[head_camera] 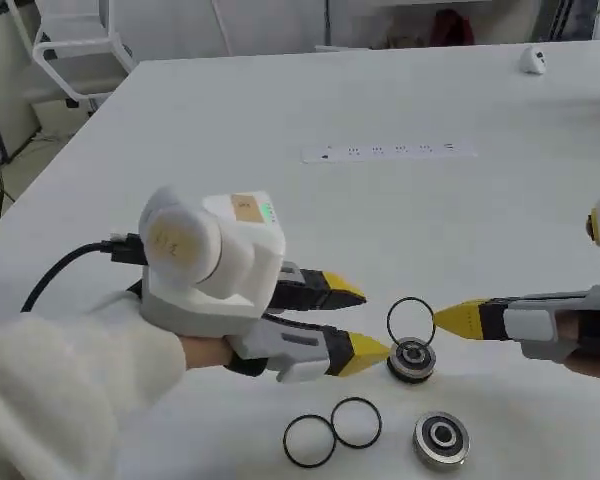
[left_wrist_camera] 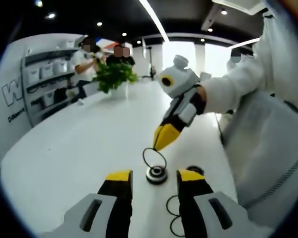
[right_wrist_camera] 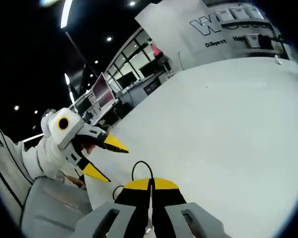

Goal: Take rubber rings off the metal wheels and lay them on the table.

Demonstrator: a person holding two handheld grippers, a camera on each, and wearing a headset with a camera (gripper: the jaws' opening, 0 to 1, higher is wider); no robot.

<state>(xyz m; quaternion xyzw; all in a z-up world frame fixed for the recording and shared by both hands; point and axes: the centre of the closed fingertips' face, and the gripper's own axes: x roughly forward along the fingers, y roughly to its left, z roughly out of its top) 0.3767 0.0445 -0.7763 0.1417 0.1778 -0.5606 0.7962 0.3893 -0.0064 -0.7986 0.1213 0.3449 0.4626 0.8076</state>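
**Now: your right gripper pinches a ring above a wheel**

Here your right gripper (head_camera: 438,319) comes in from the right in the head view, its yellow-tipped jaws clenched together on a thin black rubber ring (head_camera: 390,318). The ring stands upright, and its lower edge meets the top of a small round metal wheel (head_camera: 412,359) with a dark rim, which lies flat on the white table (head_camera: 280,150). You cannot tell whether the ring is still caught on the wheel. In the right gripper view the same ring (right_wrist_camera: 141,162) rises as a loop just past the closed tips of the right gripper (right_wrist_camera: 150,184).

Your left gripper (head_camera: 358,320) reaches in from the left with its jaws spread apart and holds nothing. In the left gripper view the wheel (left_wrist_camera: 156,174) sits just ahead, between the two yellow tips, with the ring (left_wrist_camera: 144,157) above it. The lower tip is just beside the wheel; contact is unclear.

Nearer you, two more black rubber rings (head_camera: 308,440) lie flat on the table, touching each other. A second metal wheel (head_camera: 441,438) lies just to their right.
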